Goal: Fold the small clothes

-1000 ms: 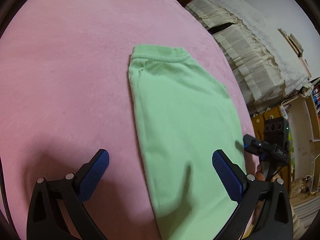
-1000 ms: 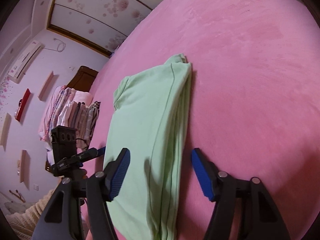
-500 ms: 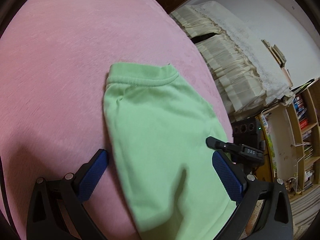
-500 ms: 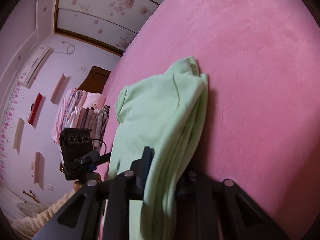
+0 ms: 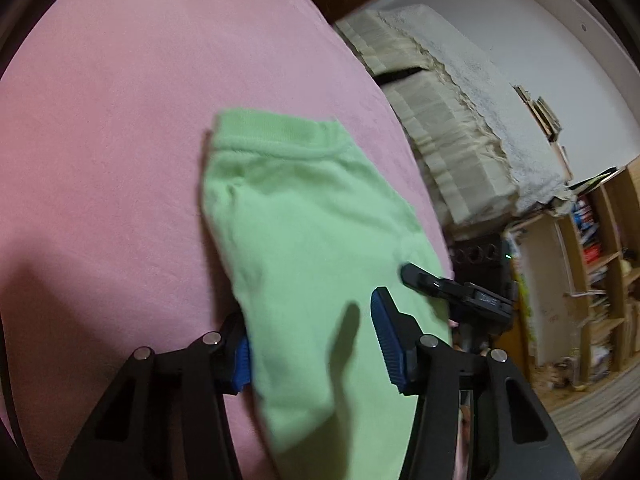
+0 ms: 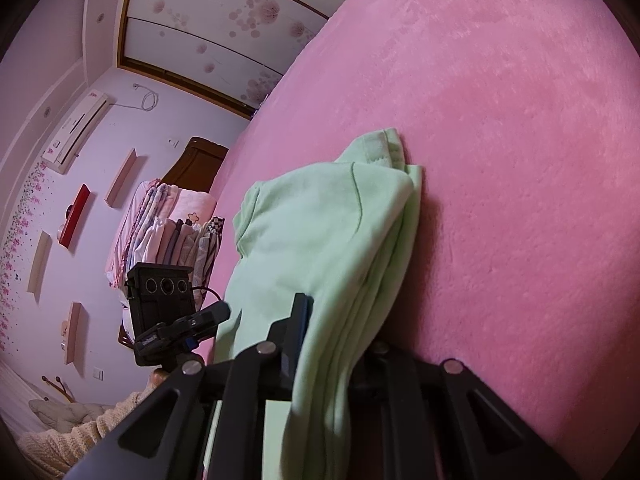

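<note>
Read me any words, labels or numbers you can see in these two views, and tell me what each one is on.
None can be read.
Small white marks on the other black gripper: too blurred.
Book spines on the wooden shelves: too small.
White wall air conditioner: no legible label.

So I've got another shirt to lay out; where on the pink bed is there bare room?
Free: the pink blanket left of the green garment, and beyond its collar. In the right wrist view, the wide stretch to its right. Crowded: the near end, where the left gripper is closing around it and the right gripper clamps it.
</note>
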The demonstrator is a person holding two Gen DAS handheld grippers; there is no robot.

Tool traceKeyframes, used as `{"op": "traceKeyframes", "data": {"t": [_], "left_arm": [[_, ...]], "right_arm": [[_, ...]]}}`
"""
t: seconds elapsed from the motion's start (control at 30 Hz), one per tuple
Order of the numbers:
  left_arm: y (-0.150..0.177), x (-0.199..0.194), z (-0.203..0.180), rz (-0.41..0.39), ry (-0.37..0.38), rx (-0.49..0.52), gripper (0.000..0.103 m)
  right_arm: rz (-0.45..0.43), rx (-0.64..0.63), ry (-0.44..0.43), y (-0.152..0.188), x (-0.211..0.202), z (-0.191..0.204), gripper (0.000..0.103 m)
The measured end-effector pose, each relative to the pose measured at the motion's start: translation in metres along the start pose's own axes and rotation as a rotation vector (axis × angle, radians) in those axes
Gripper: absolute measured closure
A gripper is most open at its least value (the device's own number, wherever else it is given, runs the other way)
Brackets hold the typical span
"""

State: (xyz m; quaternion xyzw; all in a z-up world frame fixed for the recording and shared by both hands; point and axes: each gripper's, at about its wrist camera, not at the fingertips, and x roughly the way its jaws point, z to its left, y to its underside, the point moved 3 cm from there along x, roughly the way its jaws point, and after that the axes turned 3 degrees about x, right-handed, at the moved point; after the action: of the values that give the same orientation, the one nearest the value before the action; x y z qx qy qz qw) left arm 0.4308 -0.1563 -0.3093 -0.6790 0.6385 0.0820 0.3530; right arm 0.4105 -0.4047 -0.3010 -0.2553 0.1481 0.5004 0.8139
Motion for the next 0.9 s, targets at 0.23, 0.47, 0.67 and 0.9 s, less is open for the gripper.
{"op": "traceKeyframes", "data": {"t": [0.23, 0.47, 0.67, 0.9], "left_arm": [[0.000, 0.005, 0.002, -0.011, -0.028, -0.016, 0.062], [0.005, -0.001, -0.010, -0.089, -0.151, 0.046, 0.097], [0.006, -0.032, -0.060, -0.150, -0.213, 0.154, 0.098], [0.029, -0.118, -0.142, -0.232, -0.276, 0.323, 0.098]], "right_arm": [[-0.002, -0.002, 0.005, 0.001, 0.000, 0.003, 0.090], [-0.059, -0.088, 0.109, 0.010, -0.006, 0.022, 0.092], [-0.134, -0.182, 0.213, 0.021, -0.025, 0.062, 0.094], [-0.209, -0.329, 0.277, 0.053, -0.069, 0.159, 0.094]]}}
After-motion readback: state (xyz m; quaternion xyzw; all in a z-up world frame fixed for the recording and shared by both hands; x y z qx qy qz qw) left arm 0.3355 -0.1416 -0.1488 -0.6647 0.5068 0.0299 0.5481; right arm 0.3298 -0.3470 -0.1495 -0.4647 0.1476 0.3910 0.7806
